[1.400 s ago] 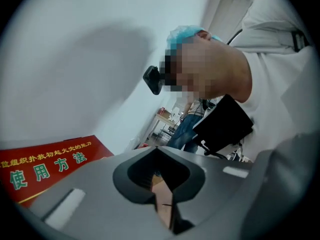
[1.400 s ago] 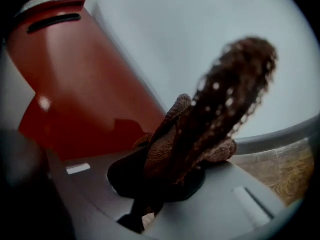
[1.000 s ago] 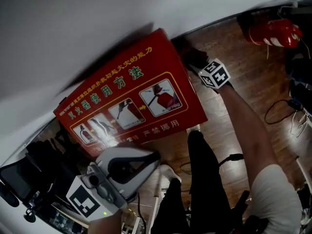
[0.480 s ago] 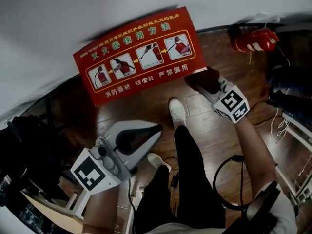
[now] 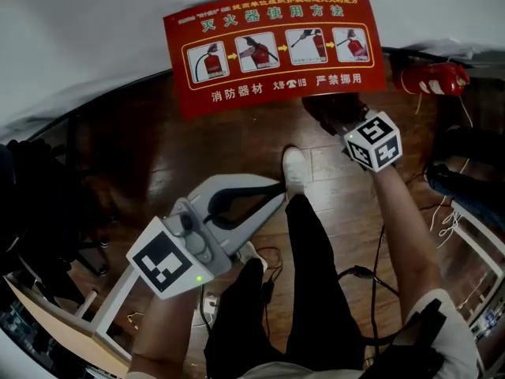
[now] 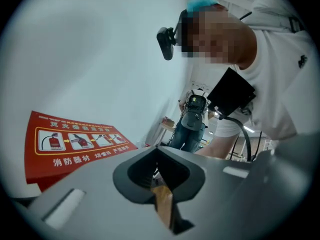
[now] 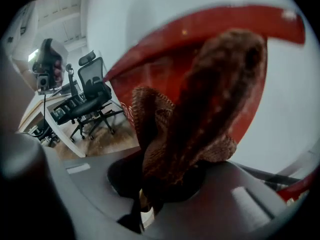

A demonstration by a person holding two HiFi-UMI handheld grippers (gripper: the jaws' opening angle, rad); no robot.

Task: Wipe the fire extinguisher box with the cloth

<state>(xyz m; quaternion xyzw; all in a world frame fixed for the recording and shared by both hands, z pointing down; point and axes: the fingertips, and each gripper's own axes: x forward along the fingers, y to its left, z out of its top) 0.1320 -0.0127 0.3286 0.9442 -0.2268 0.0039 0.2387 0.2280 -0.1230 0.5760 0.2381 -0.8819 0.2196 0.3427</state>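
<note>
Red rectangular fire extinguisher box [image 5: 272, 50], long axis left-right along the white wall [image 5: 87, 30]; right tongs [image 5: 335, 123] clamp a brown knitted cloth [image 7: 200, 114] by its lower edge; left tongs [image 5: 272, 196] closed, empty.

White top [image 5: 446, 326], seemingly short-sleeved; black trousers [image 5: 316, 290]; white shoe [image 5: 294, 166]; black head-worn camera [image 6: 166, 43].

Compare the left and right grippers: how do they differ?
The left gripper is shut on nothing; the right gripper is shut on the brown cloth. The left gripper hangs over the floor, apart from the red box; the right gripper holds its cloth up at the box's lower edge. Both are the same grey build.
</note>
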